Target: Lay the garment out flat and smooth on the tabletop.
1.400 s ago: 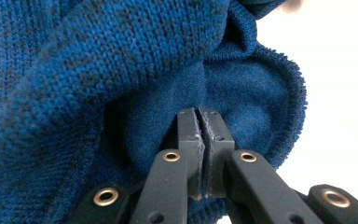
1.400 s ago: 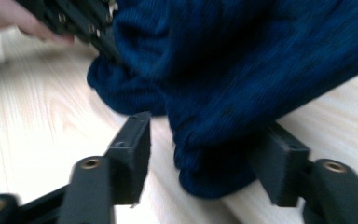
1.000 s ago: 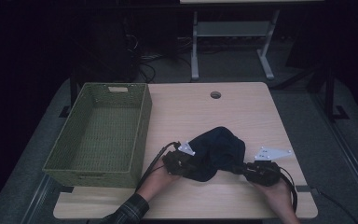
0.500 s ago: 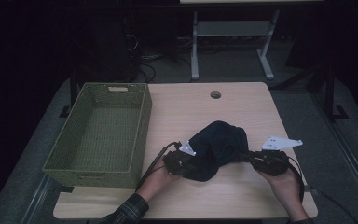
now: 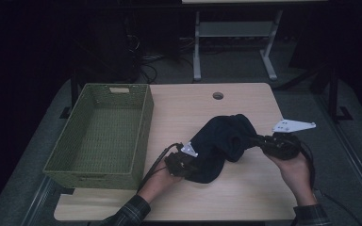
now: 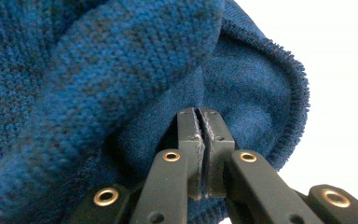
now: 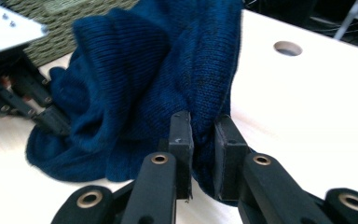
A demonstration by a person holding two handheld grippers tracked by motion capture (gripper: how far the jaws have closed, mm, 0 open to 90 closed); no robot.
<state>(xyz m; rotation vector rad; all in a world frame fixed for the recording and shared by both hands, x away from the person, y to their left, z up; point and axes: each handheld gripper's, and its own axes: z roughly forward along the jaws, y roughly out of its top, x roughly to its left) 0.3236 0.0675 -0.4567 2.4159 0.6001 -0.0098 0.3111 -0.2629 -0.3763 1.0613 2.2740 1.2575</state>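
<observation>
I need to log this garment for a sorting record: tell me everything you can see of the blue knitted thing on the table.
The blue knitted garment is dark blue with a slightly mottled, ribbed knit that looks like wool, and has a finished edge. It lies crumpled in a bunched heap on the wooden table, to the right of the green basket, apart from it. The left gripper is shut on a fold at its near left end; the right gripper pinches a fold at its right side. What kind of garment it is cannot be told.
</observation>
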